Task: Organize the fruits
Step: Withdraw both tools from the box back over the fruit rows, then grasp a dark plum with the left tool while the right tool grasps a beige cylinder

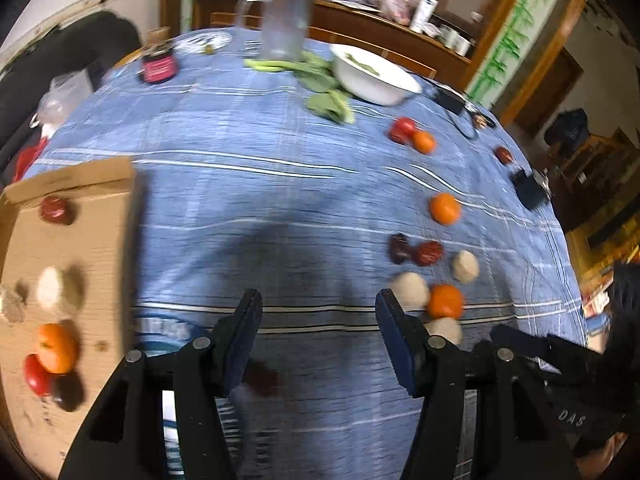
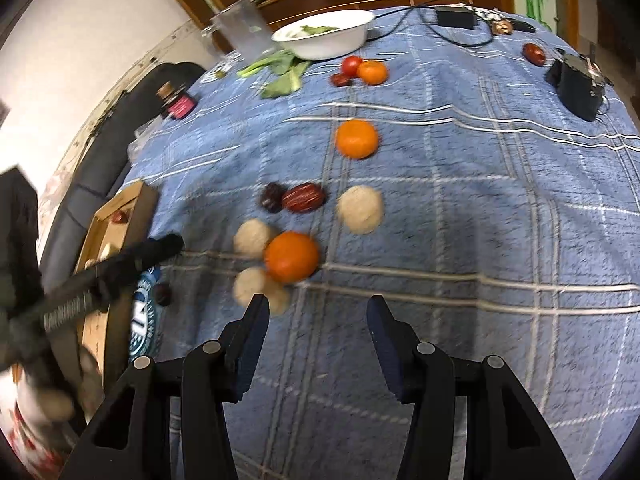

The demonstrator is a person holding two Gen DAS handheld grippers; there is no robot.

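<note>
Fruits lie scattered on a blue checked tablecloth [image 1: 248, 208]. A cardboard tray [image 1: 100, 248] at the left holds a red date [image 1: 57, 209], a pale round fruit [image 1: 52, 290], an orange [image 1: 56, 347] and a tomato [image 1: 36, 374]. My left gripper [image 1: 318, 316] is open and empty above bare cloth. My right gripper [image 2: 316, 320] is open and empty, just short of an orange [image 2: 291, 257] with pale round fruits [image 2: 253, 237] beside it. Two dark red dates [image 2: 302, 198] and another orange [image 2: 356, 138] lie farther off.
A white bowl [image 2: 324, 36] with greens, loose leafy greens [image 2: 280, 74], a clear pitcher [image 1: 284, 24] and a pink-labelled jar [image 1: 158, 65] stand at the far side. Black devices [image 2: 576, 86] and cables lie at the right. A tomato and an orange [image 2: 372, 71] sit near the bowl.
</note>
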